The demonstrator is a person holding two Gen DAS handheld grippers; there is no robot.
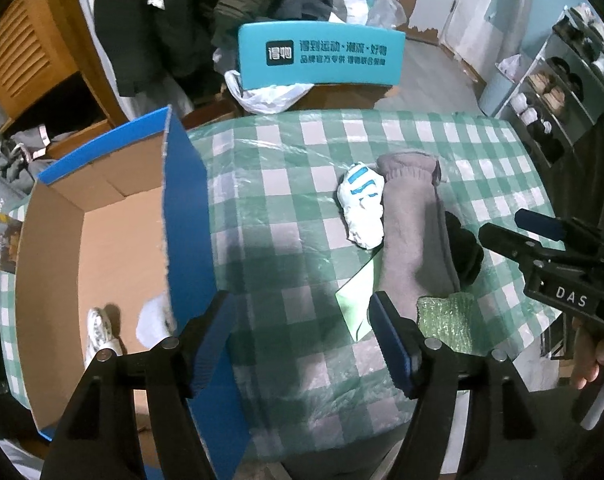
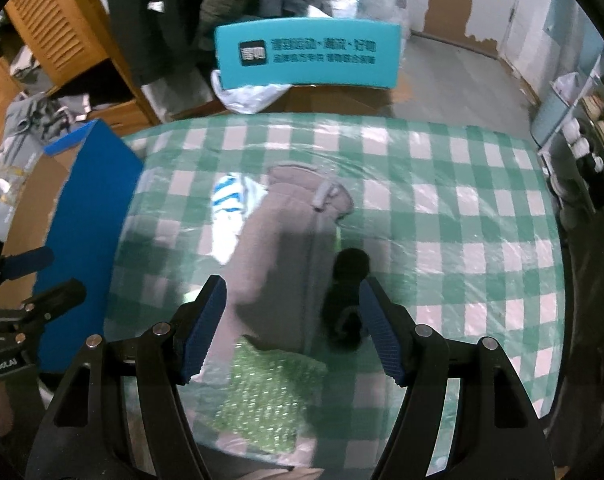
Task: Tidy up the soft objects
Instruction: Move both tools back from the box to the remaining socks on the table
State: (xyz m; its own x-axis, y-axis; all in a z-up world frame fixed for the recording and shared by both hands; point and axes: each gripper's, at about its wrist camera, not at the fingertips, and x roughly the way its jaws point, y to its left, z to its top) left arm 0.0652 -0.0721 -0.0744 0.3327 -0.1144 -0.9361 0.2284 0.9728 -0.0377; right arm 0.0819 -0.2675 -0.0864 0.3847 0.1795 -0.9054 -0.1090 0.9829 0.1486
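A long grey fleece piece (image 1: 414, 236) (image 2: 286, 248) lies on the checked table. A crumpled white-and-blue cloth (image 1: 362, 204) (image 2: 230, 200) touches its left side. A small black soft item (image 1: 466, 248) (image 2: 346, 292) rests on its right edge. Green bubble wrap (image 1: 446, 316) (image 2: 270, 392) sits at its near end. My left gripper (image 1: 302, 320) (image 2: 54, 274) is open and empty, above the cloth beside the box wall. My right gripper (image 2: 294, 312) (image 1: 502, 226) is open over the grey piece and the black item, gripping nothing.
An open blue cardboard box (image 1: 186, 208) (image 2: 82, 216) stands at the table's left with two white soft items (image 1: 154, 320) inside. A pale green card (image 1: 358, 300) lies by the grey piece. A teal chair back (image 1: 322, 56) stands beyond the far edge, shelves (image 1: 562, 92) to the right.
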